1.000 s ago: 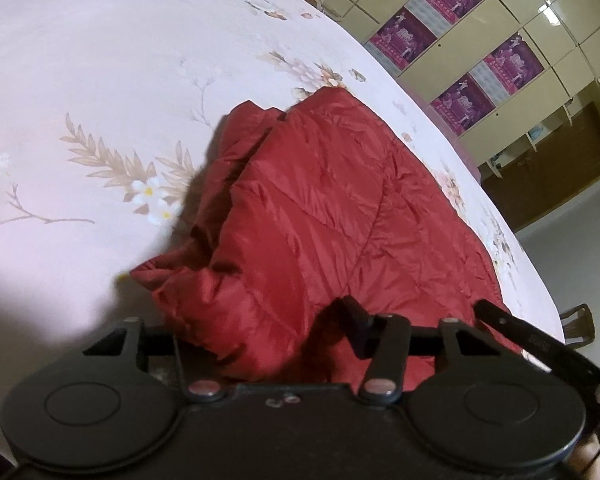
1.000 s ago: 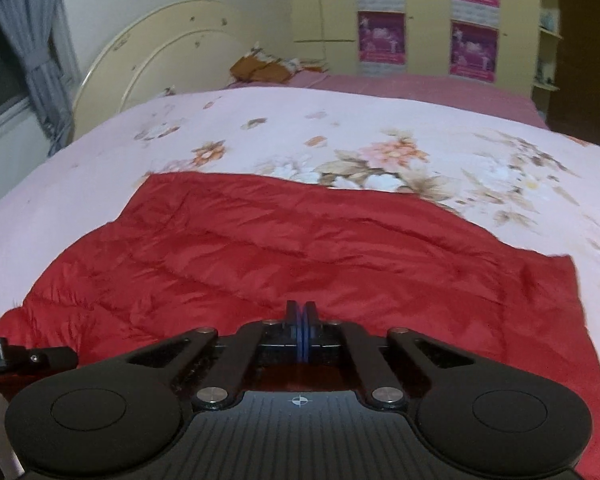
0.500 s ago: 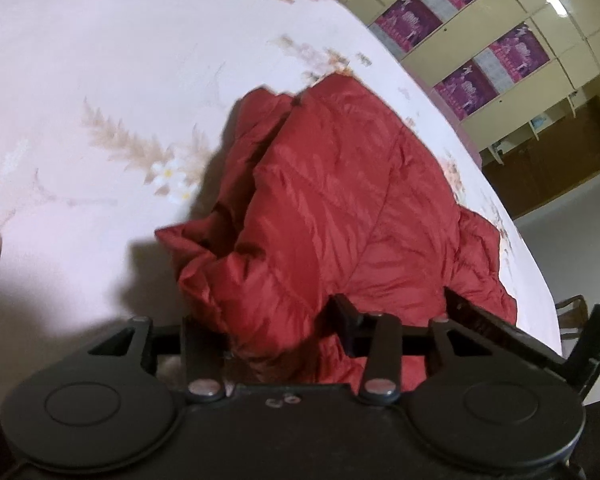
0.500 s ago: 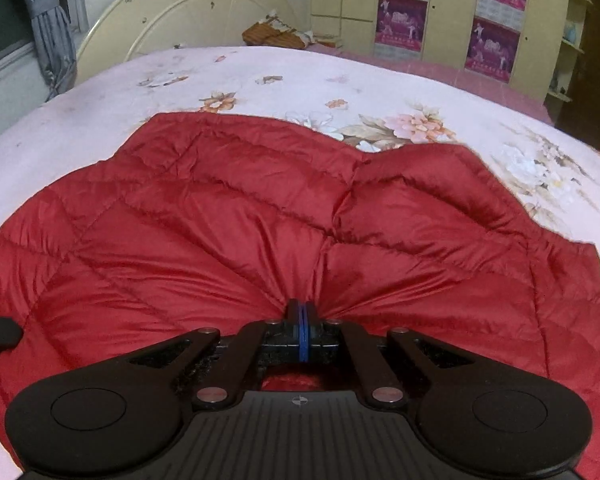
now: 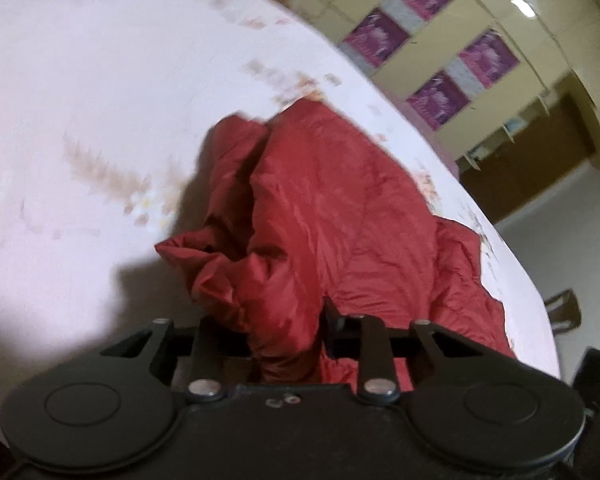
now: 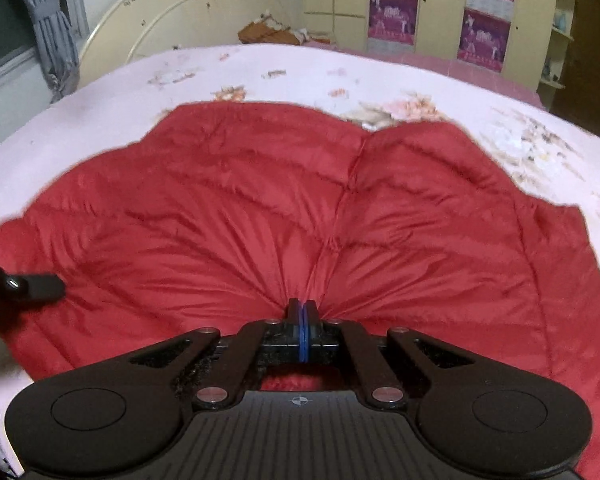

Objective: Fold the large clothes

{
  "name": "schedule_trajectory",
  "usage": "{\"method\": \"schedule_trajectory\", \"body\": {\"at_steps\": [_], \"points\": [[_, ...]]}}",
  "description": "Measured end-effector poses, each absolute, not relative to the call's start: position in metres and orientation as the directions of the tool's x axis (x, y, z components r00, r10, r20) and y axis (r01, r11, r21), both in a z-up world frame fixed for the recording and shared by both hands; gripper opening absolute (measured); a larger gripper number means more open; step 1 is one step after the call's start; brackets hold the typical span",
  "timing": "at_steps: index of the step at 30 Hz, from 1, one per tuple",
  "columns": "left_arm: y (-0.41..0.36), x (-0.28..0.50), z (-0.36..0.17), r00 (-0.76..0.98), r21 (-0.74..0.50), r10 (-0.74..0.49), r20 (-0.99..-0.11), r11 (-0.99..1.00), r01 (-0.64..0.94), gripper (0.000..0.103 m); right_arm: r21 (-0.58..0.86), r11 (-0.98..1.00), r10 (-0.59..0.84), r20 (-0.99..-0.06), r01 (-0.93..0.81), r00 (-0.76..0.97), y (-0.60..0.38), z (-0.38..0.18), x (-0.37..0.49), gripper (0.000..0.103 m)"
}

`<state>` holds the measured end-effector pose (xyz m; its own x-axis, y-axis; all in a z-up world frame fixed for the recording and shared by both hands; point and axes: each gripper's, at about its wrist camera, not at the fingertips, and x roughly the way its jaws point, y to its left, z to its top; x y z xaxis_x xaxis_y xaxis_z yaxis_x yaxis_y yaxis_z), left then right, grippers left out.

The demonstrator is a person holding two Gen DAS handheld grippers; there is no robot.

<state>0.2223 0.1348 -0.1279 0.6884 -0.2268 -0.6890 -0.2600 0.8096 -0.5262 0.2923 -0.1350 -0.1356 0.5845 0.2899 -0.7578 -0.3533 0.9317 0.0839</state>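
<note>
Lying bunched, red quilted jacket (image 6: 260,216)

Bedsheet print (image 5: 112,172) blurred, perhaps floral

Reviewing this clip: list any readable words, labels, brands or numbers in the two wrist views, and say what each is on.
No text can be read in either view.
Purple posters on the cream wardrobe doors: any lettering is too small and blurred to read.
Right gripper body: only a small crosshair mark, no letters.
Red quilted jacket and floral bedsheet: no label or print with words visible.
</note>
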Motion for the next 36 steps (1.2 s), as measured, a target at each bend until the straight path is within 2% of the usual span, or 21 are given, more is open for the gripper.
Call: {"method": "schedule_trajectory", "body": {"at_steps": [7, 12, 16, 20, 24, 30, 33, 36], "points": [[0.096, 0.229, -0.077, 0.758, -0.38, -0.219, -0.614, 0.924, -0.041, 0.024, 0.118, 0.939, 0.3, -0.741, -0.323, 0.601, -0.139, -0.142, 0.289, 0.001], [0.047, 0.245, -0.039, 0.767, -0.283, -0.308, -0.562, 0.944, 0.171, 0.024, 0.179, 0.945, 0.311, -0.742, -0.273, 0.593, -0.151, -0.129, 0.291, 0.001], [0.001, 0.255, -0.022, 0.742, -0.235, -0.399, -0.538, 0.917, 0.323, 0.024, 0.209, 0.961, 0.276, -0.69, -0.181, 0.669, -0.19, -0.099, 0.259, 0.001], [-0.052, 0.26, -0.029, 0.685, -0.198, -0.49, -0.539, 0.864, 0.462, 0.024, 0.171, 0.984, 0.148, -0.686, -0.04, 0.712, -0.241, -0.085, 0.213, 0.001], [-0.109, 0.263, -0.055, 0.597, -0.17, -0.553, -0.58, 0.8, 0.576, 0.024, 0.172, 0.98, 0.049, -0.71, 0.105, 0.703, -0.284, -0.086, 0.181, 0.001], [-0.175, 0.264, -0.103, 0.51, -0.086, -0.54, -0.67, 0.738, 0.669, 0.024, 0.19, 0.96, -0.008, -0.719, 0.207, 0.695, -0.32, -0.091, 0.157, 0.001], [-0.184, 0.266, -0.105, 0.495, -0.079, -0.532, -0.687, 0.732, 0.677, 0.031, 0.212, 0.947, -0.019, -0.712, 0.24, 0.702, -0.334, -0.086, 0.153, 0.001], [-0.184, 0.269, -0.099, 0.461, -0.109, -0.555, -0.692, 0.712, 0.694, 0.052, 0.242, 0.934, -0.027, -0.686, 0.262, 0.727, -0.347, -0.073, 0.148, 0.001]]}}
